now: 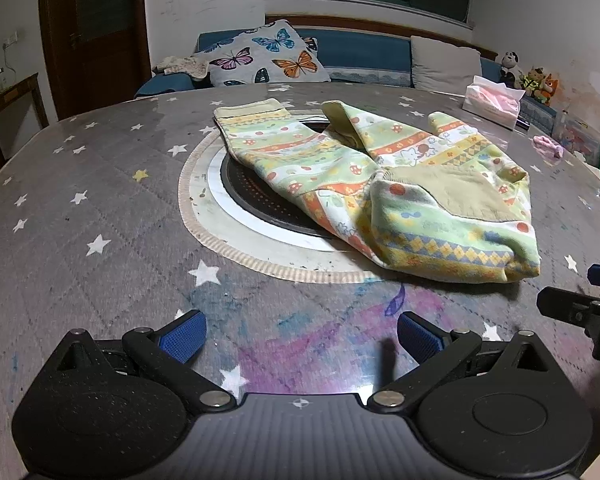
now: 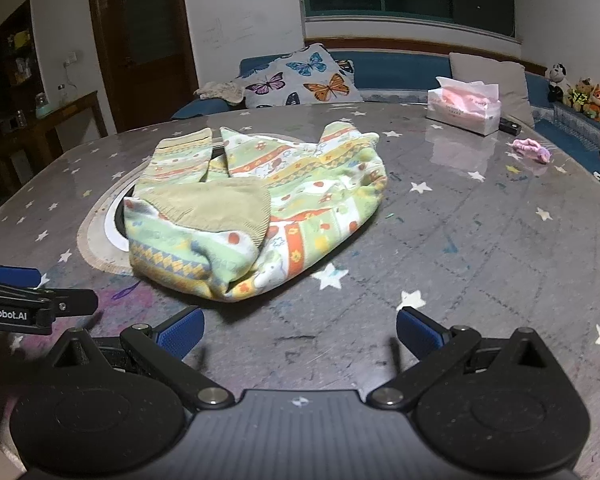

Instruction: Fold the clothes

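Soft printed knit, green and yellow with orange bands: the pants (image 1: 384, 184) lie crumpled near the middle of the table (image 1: 80, 200), half over the round black plate (image 1: 252, 196) set into it. The two legs run away from me; the waistband is turned over, showing its plain beige lining. I hold both claws low at the near edge, well short of the cloth. My left gripper (image 1: 302, 338) has its jaws spread wide with nothing between them, and my right gripper (image 2: 300, 332) is the same, wide and empty.

My worry is the bunching. If I pinch the thick near hem, I judge I may catch only the top layer, and the pants will drag as a lump, not open flat. The glossy cover looks slippery, so a pull could slide the whole garment toward me. The rim of the plate may snag a leg cuff.

Room is good: bare tabletop lies left and right of the pants. The tissue box (image 2: 464, 110) and a pink scrap (image 2: 532, 150) sit far right, well apart from the pants. My two claws are close together, so I must mind them colliding.
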### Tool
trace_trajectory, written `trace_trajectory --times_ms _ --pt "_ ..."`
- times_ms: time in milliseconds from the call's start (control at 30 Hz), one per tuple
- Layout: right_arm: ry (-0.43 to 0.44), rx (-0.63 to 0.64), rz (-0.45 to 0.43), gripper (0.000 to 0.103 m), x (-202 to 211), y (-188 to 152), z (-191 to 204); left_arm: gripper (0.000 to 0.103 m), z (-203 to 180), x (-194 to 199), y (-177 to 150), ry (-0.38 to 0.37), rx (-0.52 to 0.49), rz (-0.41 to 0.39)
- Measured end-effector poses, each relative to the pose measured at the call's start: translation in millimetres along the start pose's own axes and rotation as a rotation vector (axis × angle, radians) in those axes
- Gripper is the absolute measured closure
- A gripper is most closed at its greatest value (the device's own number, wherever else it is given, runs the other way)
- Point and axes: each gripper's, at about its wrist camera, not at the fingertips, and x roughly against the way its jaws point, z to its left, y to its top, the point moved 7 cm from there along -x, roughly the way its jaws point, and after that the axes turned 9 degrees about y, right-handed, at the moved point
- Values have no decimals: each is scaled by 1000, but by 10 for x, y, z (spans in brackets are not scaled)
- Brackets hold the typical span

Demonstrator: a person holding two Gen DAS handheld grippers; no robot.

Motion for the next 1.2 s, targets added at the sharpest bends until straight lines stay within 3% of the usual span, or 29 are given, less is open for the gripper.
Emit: trace_trajectory --times_ms 1200 --pt "17 -19 19 0 -72 -48 22 0 -53 -30 -16 -12 -9 26"
